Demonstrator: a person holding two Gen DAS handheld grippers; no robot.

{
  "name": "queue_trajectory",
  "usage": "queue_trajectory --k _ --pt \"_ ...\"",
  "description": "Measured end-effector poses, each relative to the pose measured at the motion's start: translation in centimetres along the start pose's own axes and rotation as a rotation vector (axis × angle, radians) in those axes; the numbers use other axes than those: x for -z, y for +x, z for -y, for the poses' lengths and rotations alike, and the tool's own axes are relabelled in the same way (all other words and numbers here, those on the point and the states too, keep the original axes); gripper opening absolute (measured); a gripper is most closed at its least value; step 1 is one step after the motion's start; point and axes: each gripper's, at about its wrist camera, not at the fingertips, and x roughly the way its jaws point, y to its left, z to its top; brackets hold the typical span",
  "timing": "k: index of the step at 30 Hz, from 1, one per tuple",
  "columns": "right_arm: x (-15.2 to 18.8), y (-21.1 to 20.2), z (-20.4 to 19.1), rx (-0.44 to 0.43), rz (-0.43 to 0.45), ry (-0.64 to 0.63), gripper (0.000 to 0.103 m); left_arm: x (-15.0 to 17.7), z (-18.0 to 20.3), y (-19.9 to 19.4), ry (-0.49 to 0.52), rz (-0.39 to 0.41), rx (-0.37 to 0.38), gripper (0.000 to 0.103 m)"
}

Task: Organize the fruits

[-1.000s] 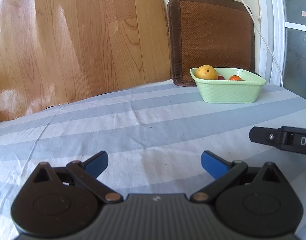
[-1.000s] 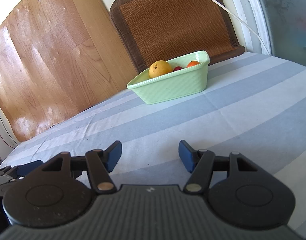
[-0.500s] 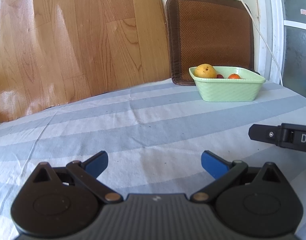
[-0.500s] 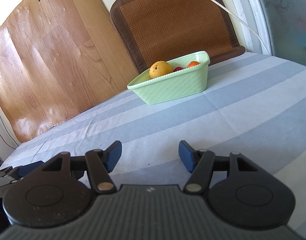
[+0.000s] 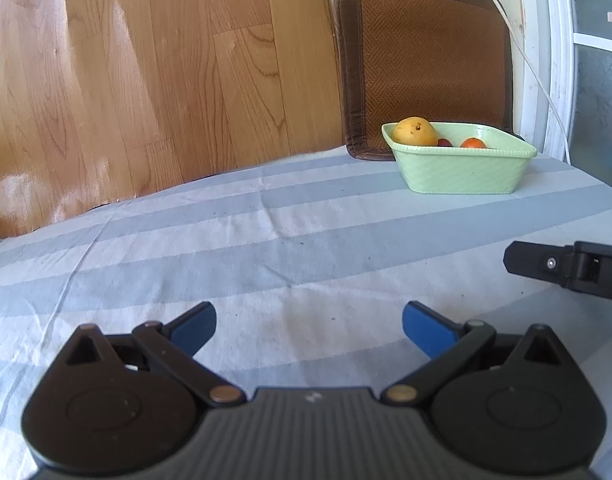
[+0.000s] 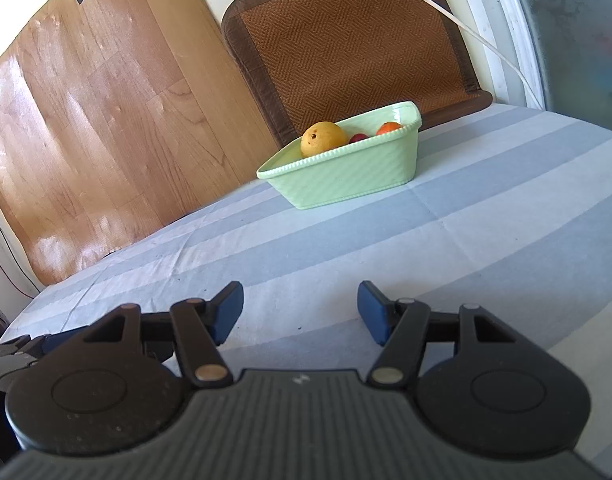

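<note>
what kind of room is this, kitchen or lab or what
Probably a home, not a lab: a striped tablecloth, a green dish of fruit, and a woven brown mat leaning against the wall beside a wood-look sheet.

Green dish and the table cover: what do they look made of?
Dish: probably glazed ceramic, maybe plastic; glossy rim and fine moulded ribs on the wall. Cover: woven cloth, matte, striped grey and white, with creases and fold lines.

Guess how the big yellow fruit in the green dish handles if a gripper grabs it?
The yellow fruit looks round and smooth, so it may slip between flat pads and roll if released on the cloth. It stands above the dish rim, so a top grab seems feasible. Probably firm, moderately heavy.
</note>
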Motion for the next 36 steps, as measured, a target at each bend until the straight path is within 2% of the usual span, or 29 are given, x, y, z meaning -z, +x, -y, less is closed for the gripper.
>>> queue_trajectory --k 36 --pt "-0.02 -0.03 0.38 -0.022 0.005 0.004 0.066 -0.01 0.53 0.22 0.038 -0.018 -0.041 0.103"
